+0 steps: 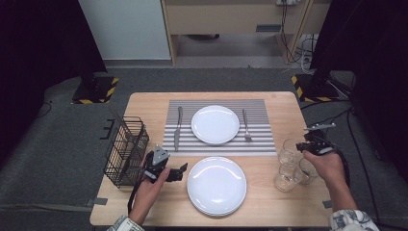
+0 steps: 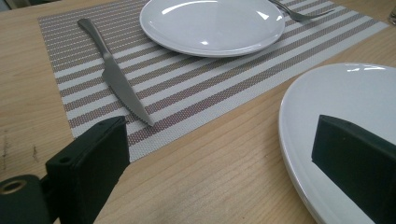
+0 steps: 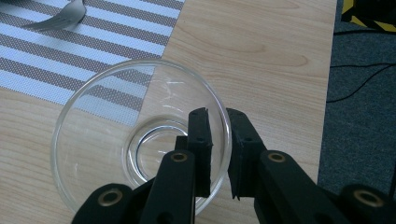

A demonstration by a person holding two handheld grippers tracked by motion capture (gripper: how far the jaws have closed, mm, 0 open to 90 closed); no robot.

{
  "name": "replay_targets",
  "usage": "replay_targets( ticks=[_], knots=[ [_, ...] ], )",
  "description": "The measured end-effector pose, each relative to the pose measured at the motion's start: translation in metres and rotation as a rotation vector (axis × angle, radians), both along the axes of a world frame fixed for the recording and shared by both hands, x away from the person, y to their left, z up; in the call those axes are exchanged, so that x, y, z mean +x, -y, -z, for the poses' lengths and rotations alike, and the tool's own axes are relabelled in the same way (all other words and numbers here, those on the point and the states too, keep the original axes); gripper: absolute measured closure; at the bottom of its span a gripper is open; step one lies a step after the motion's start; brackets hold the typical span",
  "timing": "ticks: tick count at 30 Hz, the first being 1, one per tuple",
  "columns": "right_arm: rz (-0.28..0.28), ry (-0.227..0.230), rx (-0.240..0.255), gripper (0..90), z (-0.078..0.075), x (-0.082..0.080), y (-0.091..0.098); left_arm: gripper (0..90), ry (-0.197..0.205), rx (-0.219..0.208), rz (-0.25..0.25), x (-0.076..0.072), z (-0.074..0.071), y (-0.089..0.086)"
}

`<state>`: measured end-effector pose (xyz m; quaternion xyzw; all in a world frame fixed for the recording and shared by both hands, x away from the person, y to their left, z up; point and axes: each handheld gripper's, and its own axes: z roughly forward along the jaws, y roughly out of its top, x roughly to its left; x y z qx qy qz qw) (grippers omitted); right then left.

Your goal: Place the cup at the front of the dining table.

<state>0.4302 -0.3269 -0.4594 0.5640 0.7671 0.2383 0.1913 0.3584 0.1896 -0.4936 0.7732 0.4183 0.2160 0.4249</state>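
Note:
A clear drinking glass point(image 1: 290, 150) stands at the table's right side, and my right gripper point(image 1: 308, 144) is shut on its rim. In the right gripper view one jaw sits inside the glass point(image 3: 116, 121) and the other outside, so that gripper point(image 3: 218, 119) pinches the wall. My left gripper point(image 1: 177, 172) rests open near the front left of the table, just left of the near white plate point(image 1: 216, 185). In the left gripper view its jaws point(image 2: 224, 140) stand wide apart over bare wood, with the right jaw over the edge of that plate point(image 2: 345, 98).
A striped placemat point(image 1: 262, 144) carries a second white plate point(image 1: 215, 124), a knife point(image 1: 178, 127) to its left and a fork point(image 1: 246, 125) to its right. Two more glasses point(image 1: 286, 177) stand close by the held one. A black wire basket point(image 1: 126, 151) sits at the left edge.

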Motion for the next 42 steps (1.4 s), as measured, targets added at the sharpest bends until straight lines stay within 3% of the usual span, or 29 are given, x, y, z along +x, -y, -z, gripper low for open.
replay_targets(
  ticks=[6, 10, 16, 22, 42],
  knots=[
    [0.006, -0.014, 0.008, 76.8, 0.002, 0.005, -0.004, 3.7, -0.001, 0.004, 0.005, -0.001, 0.000, 0.001],
    [0.001, -0.035, -0.003, 80.7, 0.002, 0.007, -0.005, 3.7, 0.001, -0.001, 0.001, 0.000, 0.000, 0.000],
    [0.002, -0.042, 0.029, 82.2, -0.002, 0.005, -0.005, 3.7, 0.005, -0.005, -0.001, 0.000, -0.001, -0.001],
    [-0.009, -0.011, -0.003, 82.7, -0.004, -0.001, -0.008, 3.7, 0.008, -0.007, -0.003, 0.000, -0.002, -0.001],
    [-0.051, 0.060, -0.005, 84.6, -0.018, -0.011, -0.018, 3.7, 0.011, -0.004, 0.003, -0.001, -0.004, 0.000]
  ],
)
